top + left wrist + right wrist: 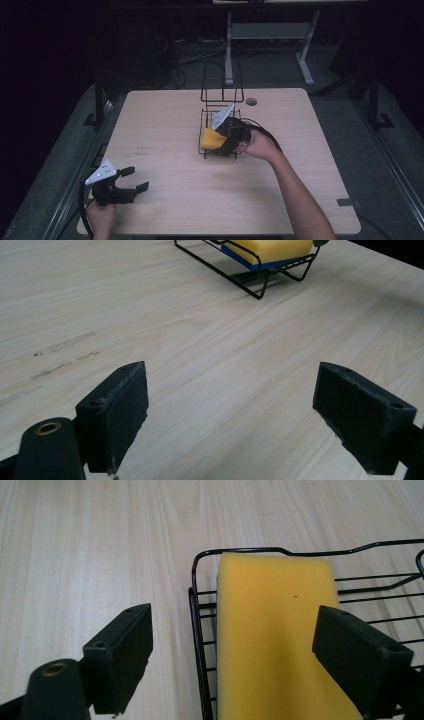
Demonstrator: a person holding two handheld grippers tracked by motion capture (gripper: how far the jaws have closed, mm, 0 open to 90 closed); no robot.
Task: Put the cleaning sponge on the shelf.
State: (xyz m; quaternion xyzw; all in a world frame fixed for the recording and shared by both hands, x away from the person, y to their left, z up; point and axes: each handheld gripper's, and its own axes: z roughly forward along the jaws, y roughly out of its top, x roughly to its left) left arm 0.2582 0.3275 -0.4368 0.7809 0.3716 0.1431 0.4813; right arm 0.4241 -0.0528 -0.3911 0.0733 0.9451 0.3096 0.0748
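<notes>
We see right gripper point(232, 655) spread over sponge point(277, 630) in rack point(200, 630); its long axis runs away from us. Left gripper point(131, 180) spread, far off.

Your worktop point(200, 365) is pale wood-grain laminate, smooth and matt, with a few faint scuffs at the left of the left gripper view. The rack point(200, 645) is thin black wire with a slight gloss. The sponge point(275, 630) in it is yellow foam, soft and finely porous, with a blue layer beneath. Your right gripper point(232, 650) has matt black pads point(127, 645), slightly rough.
</notes>
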